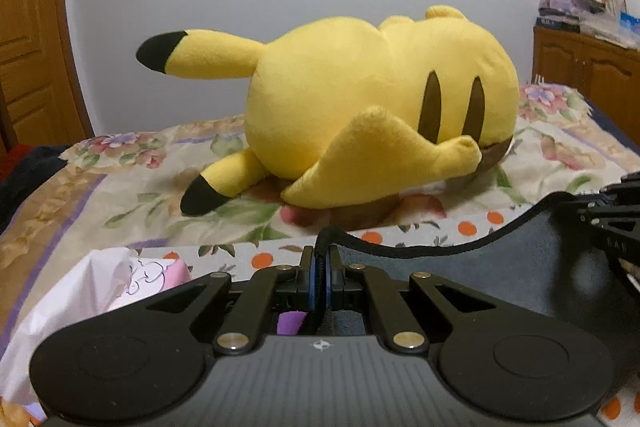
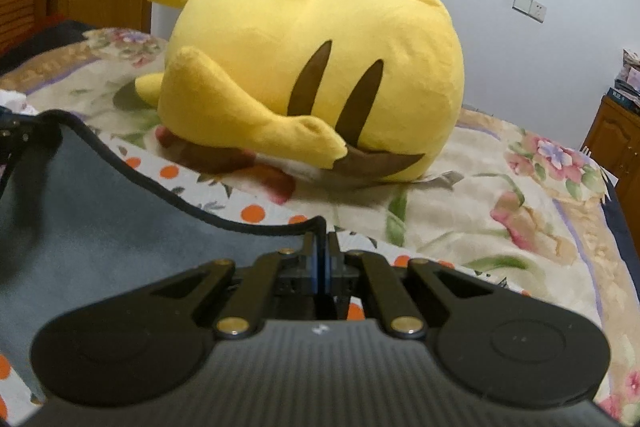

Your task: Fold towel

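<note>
Grey, limp terry with a dark bound hem: the towel hangs slack between both grippers, lifted off the bed. The left gripper is clenched on one corner, the right gripper pinches the other. It looks light and floppy, best taken by the hem corners. Beyond lies a yellow plush.

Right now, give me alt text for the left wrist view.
The left tongs are shut on the dark grey towel, whose edge sags rightward. Beyond, a yellow plush toy lies on the floral bedspread.
</note>
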The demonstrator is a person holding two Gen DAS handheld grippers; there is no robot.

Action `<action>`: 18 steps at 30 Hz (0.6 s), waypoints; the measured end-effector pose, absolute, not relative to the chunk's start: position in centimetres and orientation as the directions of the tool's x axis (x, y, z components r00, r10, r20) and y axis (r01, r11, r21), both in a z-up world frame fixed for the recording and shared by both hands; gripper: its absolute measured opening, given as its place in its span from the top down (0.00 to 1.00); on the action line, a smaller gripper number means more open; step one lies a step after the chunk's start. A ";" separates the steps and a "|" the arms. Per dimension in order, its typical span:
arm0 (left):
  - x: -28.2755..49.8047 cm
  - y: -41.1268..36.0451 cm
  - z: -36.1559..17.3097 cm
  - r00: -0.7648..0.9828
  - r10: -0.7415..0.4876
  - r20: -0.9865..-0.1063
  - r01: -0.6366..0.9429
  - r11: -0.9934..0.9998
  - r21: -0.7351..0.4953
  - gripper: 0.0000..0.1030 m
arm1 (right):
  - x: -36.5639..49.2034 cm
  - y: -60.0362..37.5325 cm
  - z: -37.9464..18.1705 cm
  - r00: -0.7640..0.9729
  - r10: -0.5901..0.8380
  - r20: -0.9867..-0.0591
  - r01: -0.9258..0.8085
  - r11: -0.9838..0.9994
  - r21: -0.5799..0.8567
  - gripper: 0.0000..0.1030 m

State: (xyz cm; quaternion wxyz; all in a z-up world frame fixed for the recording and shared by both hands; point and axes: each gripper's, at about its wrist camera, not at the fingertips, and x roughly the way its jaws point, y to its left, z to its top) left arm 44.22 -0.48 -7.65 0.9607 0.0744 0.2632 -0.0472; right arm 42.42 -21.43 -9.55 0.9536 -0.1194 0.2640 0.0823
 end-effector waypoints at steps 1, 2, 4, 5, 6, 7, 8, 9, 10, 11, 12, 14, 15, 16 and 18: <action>44.3 -0.5 -7.8 0.856 -0.046 -0.514 0.129 0.984 0.126 0.95 | 42.5 -21.3 -9.7 0.843 0.091 -0.530 -0.221 0.957 -0.187 0.97; 44.4 -0.5 -8.0 0.854 -0.044 -0.518 0.127 0.984 0.126 0.95 | 42.6 -21.3 -9.8 0.840 0.088 -0.535 -0.220 0.958 -0.187 0.96; 44.6 -0.3 -8.3 0.848 -0.045 -0.528 0.124 0.985 0.116 0.94 | 42.7 -21.3 -10.0 0.834 0.088 -0.545 -0.214 0.962 -0.172 0.96; 44.6 -0.3 -8.4 0.846 -0.047 -0.532 0.126 0.985 0.114 0.94 | 42.7 -21.4 -10.0 0.833 0.090 -0.546 -0.211 0.963 -0.164 0.96; 44.6 -0.3 -8.5 0.844 -0.047 -0.534 0.129 0.985 0.117 0.94 | 42.6 -21.4 -10.0 0.832 0.087 -0.547 -0.208 0.965 -0.162 0.95; 44.6 -0.3 -8.7 0.842 -0.046 -0.537 0.132 0.984 0.123 0.94 | 42.6 -21.4 -10.1 0.833 0.088 -0.547 -0.208 0.965 -0.162 0.95; 44.7 -0.3 -8.8 0.840 -0.042 -0.541 0.133 0.983 0.130 0.93 | 42.5 -21.3 -10.1 0.832 0.089 -0.547 -0.211 0.963 -0.165 0.95; 44.7 -0.4 -8.9 0.838 -0.039 -0.544 0.133 0.982 0.134 0.91 | 42.4 -21.2 -10.1 0.832 0.088 -0.548 -0.212 0.963 -0.168 0.95; 44.7 -0.4 -8.9 0.836 -0.037 -0.547 0.132 0.982 0.135 0.88 | 42.3 -21.2 -10.1 0.832 0.084 -0.548 -0.209 0.963 -0.170 0.90; 44.7 -0.4 -8.9 0.835 -0.039 -0.548 0.134 0.982 0.134 0.80 | 42.2 -21.2 -10.1 0.833 0.079 -0.547 -0.203 0.964 -0.171 0.80; 44.6 -0.4 -8.8 0.836 -0.040 -0.547 0.134 0.982 0.133 0.69 | 42.1 -21.2 -10.0 0.835 0.077 -0.545 -0.200 0.965 -0.169 0.73; 44.2 -0.4 -8.6 0.841 -0.045 -0.539 0.136 0.982 0.129 0.56 | 41.7 -21.2 -9.8 0.840 0.082 -0.537 -0.200 0.966 -0.166 0.52; 43.9 -0.4 -8.5 0.843 -0.047 -0.535 0.135 0.983 0.127 0.53 | 41.5 -21.2 -9.7 0.842 0.082 -0.533 -0.199 0.966 -0.165 0.50; 43.8 -0.4 -8.4 0.843 -0.049 -0.536 0.135 0.983 0.123 0.53 | 41.4 -21.2 -9.6 0.843 0.083 -0.531 -0.198 0.967 -0.163 0.49; 43.2 -0.4 -8.2 0.835 -0.061 -0.548 0.143 0.984 0.108 0.53 | 40.9 -21.4 -9.3 0.842 0.105 -0.530 -0.206 0.969 -0.136 0.48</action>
